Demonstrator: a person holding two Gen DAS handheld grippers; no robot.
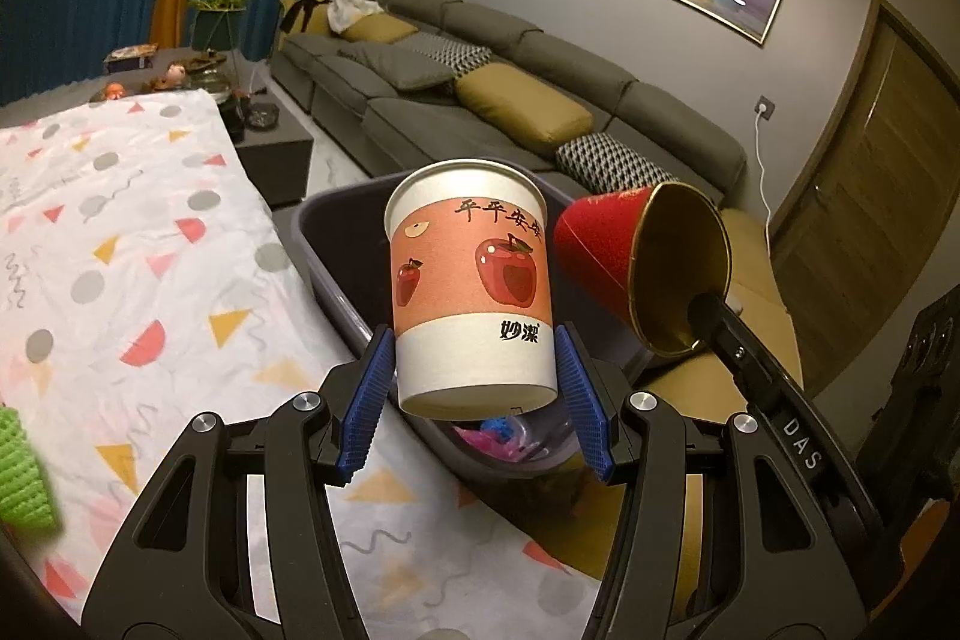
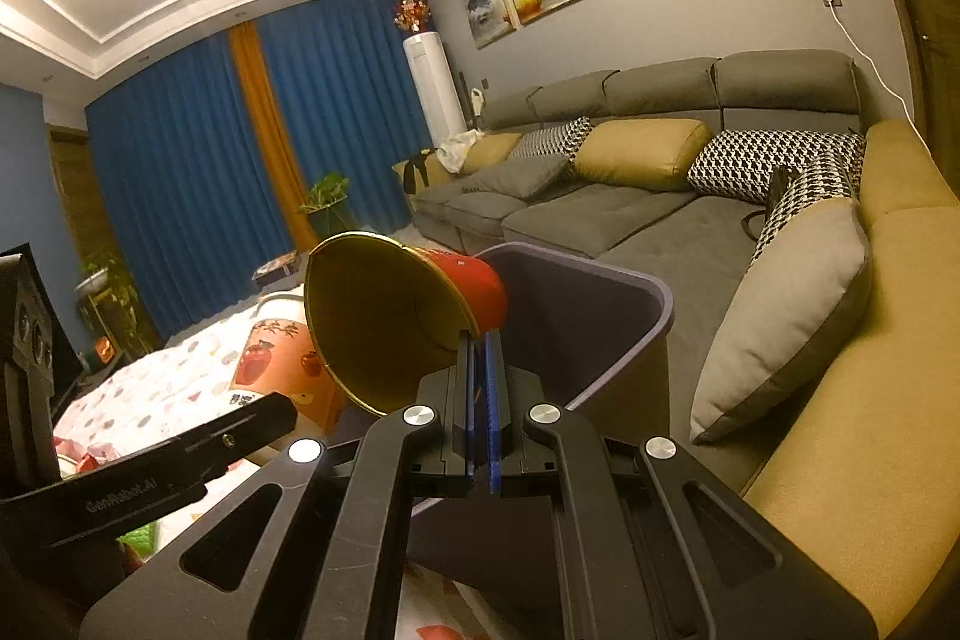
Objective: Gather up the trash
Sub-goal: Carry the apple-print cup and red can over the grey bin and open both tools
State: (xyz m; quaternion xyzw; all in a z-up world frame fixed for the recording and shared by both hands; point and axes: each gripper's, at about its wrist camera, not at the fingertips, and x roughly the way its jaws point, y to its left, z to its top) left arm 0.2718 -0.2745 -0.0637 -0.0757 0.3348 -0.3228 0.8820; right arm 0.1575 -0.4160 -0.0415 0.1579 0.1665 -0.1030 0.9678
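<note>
Jaws grip apple cup [image 1: 471,280] and red cup [image 2: 414,310] over bin [image 2: 606,316].

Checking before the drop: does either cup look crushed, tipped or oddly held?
The red cup lies sideways, pinched by its rim wall in the right gripper, its gold inside showing. The apple-print cup is upside down between the left gripper's pads. Neither looks crushed.

Your left tool [image 1: 474,376] holds the apple cup [image 1: 471,289] upright over the bin [image 1: 336,244], which stands just beside the desk [image 1: 120,250] on its right edge. Your right tool [image 2: 480,358] pinches the rim of the cone cup [image 2: 396,316], tilted on its side, right of the apple cup and also above the bin. The sofa [image 2: 630,208] lies behind the bin.
</note>
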